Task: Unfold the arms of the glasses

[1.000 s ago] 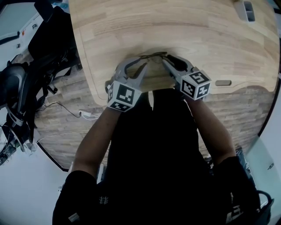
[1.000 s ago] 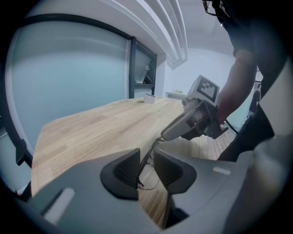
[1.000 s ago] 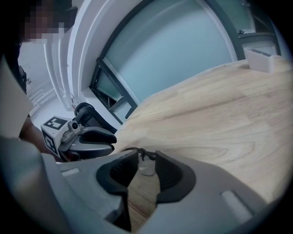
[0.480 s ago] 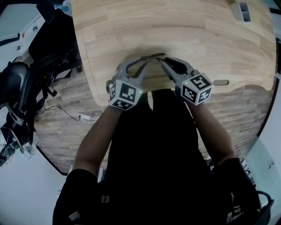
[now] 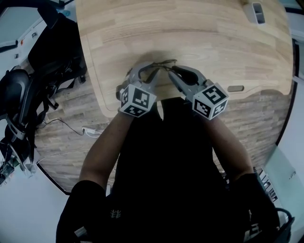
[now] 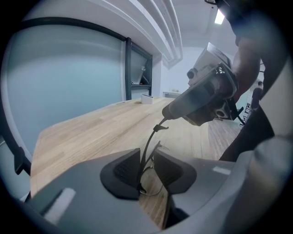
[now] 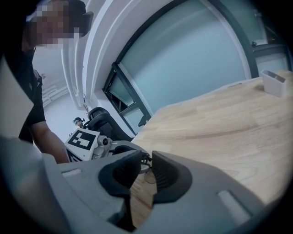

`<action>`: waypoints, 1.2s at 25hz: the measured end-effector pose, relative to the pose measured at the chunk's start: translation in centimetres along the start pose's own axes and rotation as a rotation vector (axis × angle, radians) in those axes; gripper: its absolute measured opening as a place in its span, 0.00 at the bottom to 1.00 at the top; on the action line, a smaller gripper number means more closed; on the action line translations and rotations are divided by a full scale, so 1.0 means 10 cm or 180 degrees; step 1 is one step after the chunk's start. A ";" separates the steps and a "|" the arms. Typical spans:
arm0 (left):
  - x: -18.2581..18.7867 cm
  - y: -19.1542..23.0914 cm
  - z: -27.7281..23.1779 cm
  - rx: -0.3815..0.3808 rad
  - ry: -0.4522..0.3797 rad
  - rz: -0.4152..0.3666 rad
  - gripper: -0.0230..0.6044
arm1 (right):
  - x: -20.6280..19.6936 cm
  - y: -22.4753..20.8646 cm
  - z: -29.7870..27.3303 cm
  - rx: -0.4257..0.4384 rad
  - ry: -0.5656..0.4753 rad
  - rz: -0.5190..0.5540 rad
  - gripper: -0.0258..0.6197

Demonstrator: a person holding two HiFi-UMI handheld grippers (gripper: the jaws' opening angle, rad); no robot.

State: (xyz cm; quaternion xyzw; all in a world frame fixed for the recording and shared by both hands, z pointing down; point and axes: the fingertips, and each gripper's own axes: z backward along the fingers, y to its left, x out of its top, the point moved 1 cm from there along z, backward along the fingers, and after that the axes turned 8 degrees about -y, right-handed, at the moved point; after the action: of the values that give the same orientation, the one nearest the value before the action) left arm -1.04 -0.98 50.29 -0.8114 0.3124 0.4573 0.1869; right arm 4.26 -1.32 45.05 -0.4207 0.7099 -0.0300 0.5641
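Head view looked steeply down on pale wooden tabletop (image 5: 190,33). Both gripper views sat close behind own jaws, faced each other, shared thin dark wire-framed glasses (image 6: 147,148).

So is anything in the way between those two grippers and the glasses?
Nothing visible does. The left gripper has the glasses pinched in its fingers, and the right gripper has just been closing its fingers on one of their arms. Only the wooden table lies below.

Open across light wooden table (image 5: 204,42) to far edge; blocked at far right corner by small white box (image 5: 257,13).
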 end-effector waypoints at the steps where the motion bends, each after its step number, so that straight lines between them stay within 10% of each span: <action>1: 0.00 0.00 0.00 -0.0005 -0.0006 -0.0006 0.20 | 0.01 0.01 0.00 0.0000 0.0000 0.0003 0.16; 30: 0.18 0.18 0.44 0.0253 -0.0391 -0.0095 0.09 | 0.39 0.54 -0.12 0.0221 -0.0216 0.0245 0.16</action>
State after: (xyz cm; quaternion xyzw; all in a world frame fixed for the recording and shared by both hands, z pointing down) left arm -4.36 -0.34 46.41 -0.7783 0.3062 0.4906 0.2446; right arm 0.23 -0.78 39.69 -0.3740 0.7045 -0.0186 0.6028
